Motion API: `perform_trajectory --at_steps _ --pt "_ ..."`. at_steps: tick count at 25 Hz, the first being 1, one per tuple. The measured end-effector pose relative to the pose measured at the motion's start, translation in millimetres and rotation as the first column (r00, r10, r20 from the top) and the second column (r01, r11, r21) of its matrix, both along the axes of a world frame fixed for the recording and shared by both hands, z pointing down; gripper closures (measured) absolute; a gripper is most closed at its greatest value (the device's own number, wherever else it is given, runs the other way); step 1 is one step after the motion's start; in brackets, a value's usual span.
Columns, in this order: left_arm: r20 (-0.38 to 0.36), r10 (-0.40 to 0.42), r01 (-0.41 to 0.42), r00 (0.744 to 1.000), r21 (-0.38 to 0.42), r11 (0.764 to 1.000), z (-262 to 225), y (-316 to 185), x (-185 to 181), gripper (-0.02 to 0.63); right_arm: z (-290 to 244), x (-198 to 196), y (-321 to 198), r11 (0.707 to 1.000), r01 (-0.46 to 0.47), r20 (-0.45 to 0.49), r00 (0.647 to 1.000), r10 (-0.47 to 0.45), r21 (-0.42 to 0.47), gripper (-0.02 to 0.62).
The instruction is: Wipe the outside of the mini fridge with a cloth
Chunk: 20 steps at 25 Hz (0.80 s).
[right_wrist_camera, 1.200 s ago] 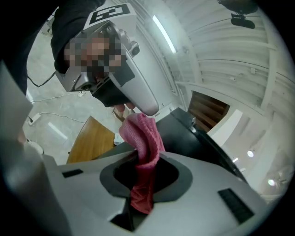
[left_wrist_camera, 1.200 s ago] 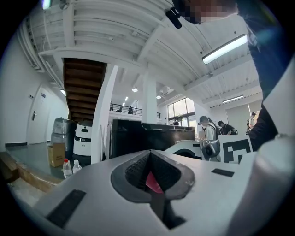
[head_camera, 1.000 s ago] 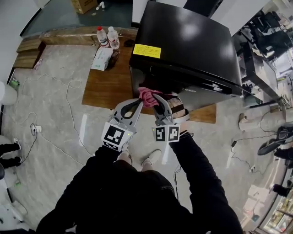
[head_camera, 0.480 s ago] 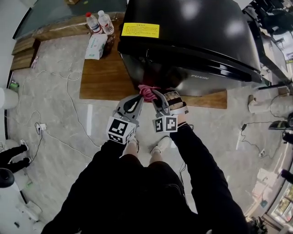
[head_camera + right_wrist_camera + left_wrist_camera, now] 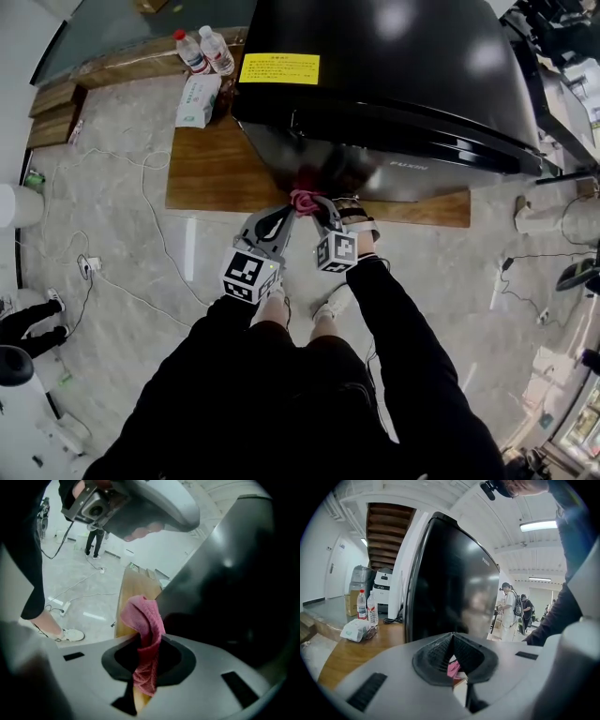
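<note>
Right gripper (image 5: 149,644) clamped on pink cloth (image 5: 143,618). Left gripper (image 5: 451,638) closed tip to tip, close beside it. Cloth sits low on front of mini fridge (image 5: 394,84). Press your bunched cloth flat against panel, sweep overlapping rows, hold hard jaws off gloss.

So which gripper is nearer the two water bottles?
Left. The left gripper lies across the wooden platform from the water bottles; the right gripper, shut on the pink cloth, sits beside it, farther right.
</note>
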<state>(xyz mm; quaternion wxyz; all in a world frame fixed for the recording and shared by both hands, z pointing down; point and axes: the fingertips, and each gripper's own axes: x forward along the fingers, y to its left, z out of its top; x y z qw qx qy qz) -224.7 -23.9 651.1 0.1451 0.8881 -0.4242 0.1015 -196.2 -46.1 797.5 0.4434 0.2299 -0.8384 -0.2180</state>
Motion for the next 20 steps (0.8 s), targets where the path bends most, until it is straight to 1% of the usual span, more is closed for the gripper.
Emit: perform_trajectory --at_steps 2,5,8,10,12,14,20 --pt "-0.005 -0.005 0.005 1.000 0.015 1.000 -10.0 0.9 4.8 0.600 -21.5 2.5 7.1 1.000 0.005 0.054 0.999 -0.005 0.012 0.528" --pt "-0.014 -0.002 0.003 1.000 0.088 0.996 -40.5 5.9 21.9 0.600 -74.2 21.3 22.2 0.995 0.002 0.127 0.992 -0.015 0.099 0.528" --pt "-0.046 0.004 0.002 0.999 0.145 0.989 -73.8 14.8 46.0 0.600 -131.1 58.0 39.3 0.980 -0.027 0.185 0.983 -0.010 0.199 0.528" --pt "-0.069 0.009 0.003 0.998 0.161 0.987 -91.5 17.3 63.8 0.600 -168.8 89.2 46.7 0.963 -0.080 0.232 0.973 0.019 0.256 0.528" --pt "-0.085 0.018 -0.003 0.996 0.176 0.984 -107.7 19.5 82.7 0.600 -205.6 120.5 52.8 0.941 -0.134 0.269 0.962 0.048 0.312 0.528" --pt "-0.094 0.027 -0.008 0.995 0.204 0.979 -125.2 22.0 100.6 0.600 -241.6 147.6 56.2 0.912 -0.166 0.286 0.957 0.056 0.374 0.528" --pt "-0.133 0.045 -0.006 0.990 0.281 0.960 -174.9 29.1 159.9 0.600 -340.1 212.8 49.4 0.808 -0.187 0.302 0.953 0.012 0.559 0.528"
